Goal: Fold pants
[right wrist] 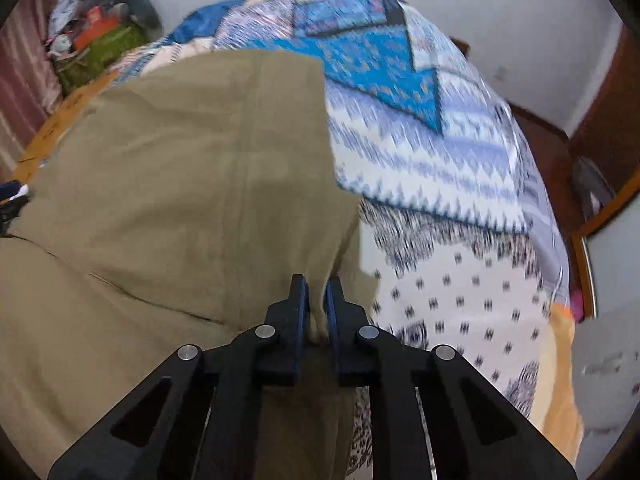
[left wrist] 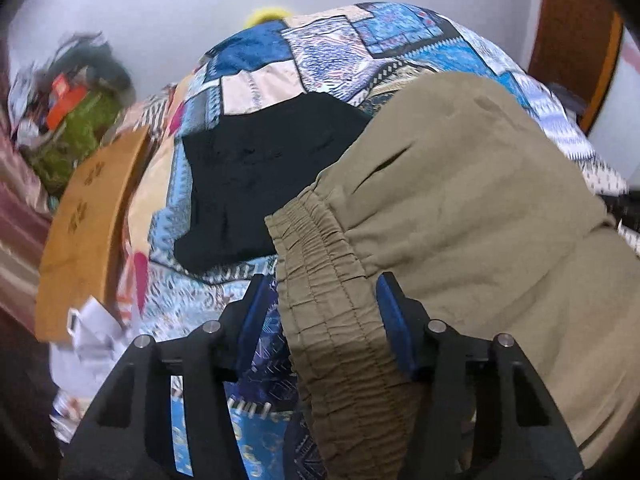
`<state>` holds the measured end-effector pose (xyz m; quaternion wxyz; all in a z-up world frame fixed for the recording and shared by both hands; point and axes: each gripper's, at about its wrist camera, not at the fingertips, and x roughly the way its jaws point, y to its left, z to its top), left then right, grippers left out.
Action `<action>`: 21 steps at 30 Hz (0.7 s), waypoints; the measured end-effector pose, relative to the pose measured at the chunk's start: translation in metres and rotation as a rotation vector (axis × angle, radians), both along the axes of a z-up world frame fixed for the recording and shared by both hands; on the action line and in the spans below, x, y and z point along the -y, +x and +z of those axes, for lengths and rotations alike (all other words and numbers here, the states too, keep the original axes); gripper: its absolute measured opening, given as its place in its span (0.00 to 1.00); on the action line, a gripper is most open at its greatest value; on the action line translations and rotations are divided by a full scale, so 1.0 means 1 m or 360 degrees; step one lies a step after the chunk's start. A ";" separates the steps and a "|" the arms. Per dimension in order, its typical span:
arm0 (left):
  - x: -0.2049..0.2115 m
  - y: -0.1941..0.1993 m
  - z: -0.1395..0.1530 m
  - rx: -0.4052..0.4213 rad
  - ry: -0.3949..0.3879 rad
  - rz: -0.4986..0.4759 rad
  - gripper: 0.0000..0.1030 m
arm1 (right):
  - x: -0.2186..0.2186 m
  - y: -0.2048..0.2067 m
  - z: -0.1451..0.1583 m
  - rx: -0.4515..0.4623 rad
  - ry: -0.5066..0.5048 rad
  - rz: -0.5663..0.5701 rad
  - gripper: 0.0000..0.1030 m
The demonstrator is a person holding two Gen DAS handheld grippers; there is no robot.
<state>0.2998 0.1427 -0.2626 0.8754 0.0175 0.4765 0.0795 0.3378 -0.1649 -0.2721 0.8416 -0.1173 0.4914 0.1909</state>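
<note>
The left gripper [left wrist: 324,292] stands wide open around the gathered waistband [left wrist: 328,320] of the khaki pants [left wrist: 460,200]. The right gripper [right wrist: 317,296] is nearly closed, pinching a pants edge; the pinched part is hidden. Only the left view shows a black garment [left wrist: 264,176] at 11 o'clock on the quilt [left wrist: 320,52].

bed [left wrist: 328,52] — patchwork cover | on it: khaki pants [left wrist: 460,184] — black garment [left wrist: 260,176]

Matt khaki cloth pants [left wrist: 460,200] with a puckered elastic waistband [left wrist: 332,300]; smooth printed cotton bedspread [right wrist: 440,160]; matt black plastic grippers, left [left wrist: 320,304] and right [right wrist: 316,300].
</note>
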 end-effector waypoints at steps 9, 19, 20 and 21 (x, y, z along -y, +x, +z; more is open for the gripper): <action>-0.002 -0.003 0.012 -0.0004 0.0155 0.0032 0.90 | 0.006 -0.009 0.024 -0.0018 -0.0044 0.0004 0.12; -0.036 -0.005 0.070 0.0180 0.0001 0.0138 0.96 | 0.014 -0.037 0.111 0.0369 0.0088 0.0011 0.70; -0.040 -0.002 0.075 0.0203 -0.0017 0.0162 0.96 | 0.012 -0.036 0.117 0.0393 0.0103 0.0016 0.75; -0.044 0.002 0.078 0.0216 -0.0036 0.0180 0.96 | 0.010 -0.035 0.125 0.0423 0.0130 0.0020 0.77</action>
